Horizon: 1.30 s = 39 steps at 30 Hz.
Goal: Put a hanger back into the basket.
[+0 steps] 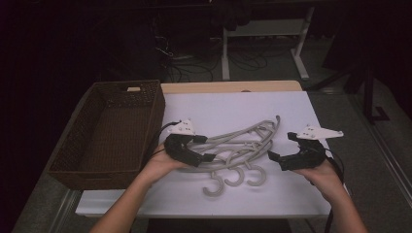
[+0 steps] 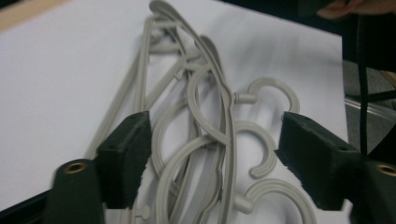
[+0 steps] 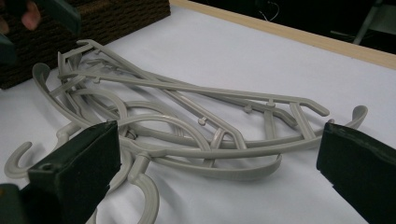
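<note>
From above, my left gripper (image 1: 206, 148) and right gripper (image 1: 280, 148) flank the tangled grey plastic hangers (image 1: 240, 145) (a wicker basket (image 1: 109, 131) sits beyond the left). Each gripper view shows my jaws spread wide, hangers (image 2: 201, 135) (image 3: 187, 126) lying just ahead between them.

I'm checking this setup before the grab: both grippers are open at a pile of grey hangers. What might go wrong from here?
1. The hangers lie tangled, arms interlaced, so lifting one would likely drag the others.
2. The left gripper has several overlapping bars between its open jaws; closing may pinch more than one.
3. The hooks sit close to the white mat's near edge, so a pull that way might slide the pile off.
</note>
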### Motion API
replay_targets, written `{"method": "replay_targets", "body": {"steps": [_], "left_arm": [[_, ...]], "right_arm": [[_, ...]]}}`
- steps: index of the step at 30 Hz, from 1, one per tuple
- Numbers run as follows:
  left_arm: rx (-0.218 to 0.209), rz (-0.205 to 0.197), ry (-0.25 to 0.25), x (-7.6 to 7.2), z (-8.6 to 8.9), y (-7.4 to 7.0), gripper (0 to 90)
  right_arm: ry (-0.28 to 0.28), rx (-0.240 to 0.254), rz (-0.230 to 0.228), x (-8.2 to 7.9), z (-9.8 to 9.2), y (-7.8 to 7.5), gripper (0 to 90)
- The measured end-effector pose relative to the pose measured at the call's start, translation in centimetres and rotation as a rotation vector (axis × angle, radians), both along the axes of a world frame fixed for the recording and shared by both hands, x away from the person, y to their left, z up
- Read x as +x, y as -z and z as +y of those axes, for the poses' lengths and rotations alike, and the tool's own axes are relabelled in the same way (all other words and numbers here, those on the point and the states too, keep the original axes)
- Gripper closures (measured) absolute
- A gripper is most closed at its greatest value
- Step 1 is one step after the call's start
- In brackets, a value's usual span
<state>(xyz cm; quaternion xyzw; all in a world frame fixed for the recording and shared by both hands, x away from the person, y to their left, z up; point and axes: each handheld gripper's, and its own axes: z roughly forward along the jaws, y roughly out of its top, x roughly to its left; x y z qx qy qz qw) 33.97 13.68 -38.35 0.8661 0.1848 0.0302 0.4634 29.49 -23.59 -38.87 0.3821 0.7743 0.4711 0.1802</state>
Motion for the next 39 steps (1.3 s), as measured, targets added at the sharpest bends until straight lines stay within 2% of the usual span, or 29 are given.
{"method": "replay_targets", "body": {"steps": [2,7,18,25,28,32,34,36,39], "left_arm": [[0.02,0.01,0.005,0.0,-0.4,0.6,29.9],[0.037,0.015,0.009,0.0,-0.9,1.6,31.1],[0.105,0.014,0.052,-0.9,-2.8,3.4,32.1],[0.108,0.007,0.053,-1.0,-3.0,3.7,31.5],[0.102,0.003,0.048,-1.0,-2.9,3.6,30.6],[0.099,0.002,0.047,-1.0,-2.8,3.5,30.1],[0.099,0.001,0.047,-0.9,-2.8,3.6,30.1],[0.1,0.001,0.047,-0.9,-2.8,3.6,29.9],[0.099,0.0,0.048,-1.0,-2.8,3.6,29.8]], "right_arm": [[-0.001,-0.004,0.007,0.0,0.0,0.0,0.0],[-0.033,-0.032,0.062,0.0,0.3,0.5,9.4],[-0.09,-0.057,0.115,-0.2,1.3,1.5,18.7],[-0.143,-0.092,0.18,-0.4,2.7,3.0,26.8],[-0.167,-0.091,0.211,-0.4,3.0,3.7,30.5],[-0.188,-0.081,0.227,-0.6,2.8,3.9,32.8],[-0.184,-0.077,0.244,-0.5,2.8,4.2,33.7],[-0.19,-0.085,0.258,-0.4,2.7,4.5,32.4],[-0.214,-0.084,0.24,-0.7,2.7,4.5,25.8]]}}
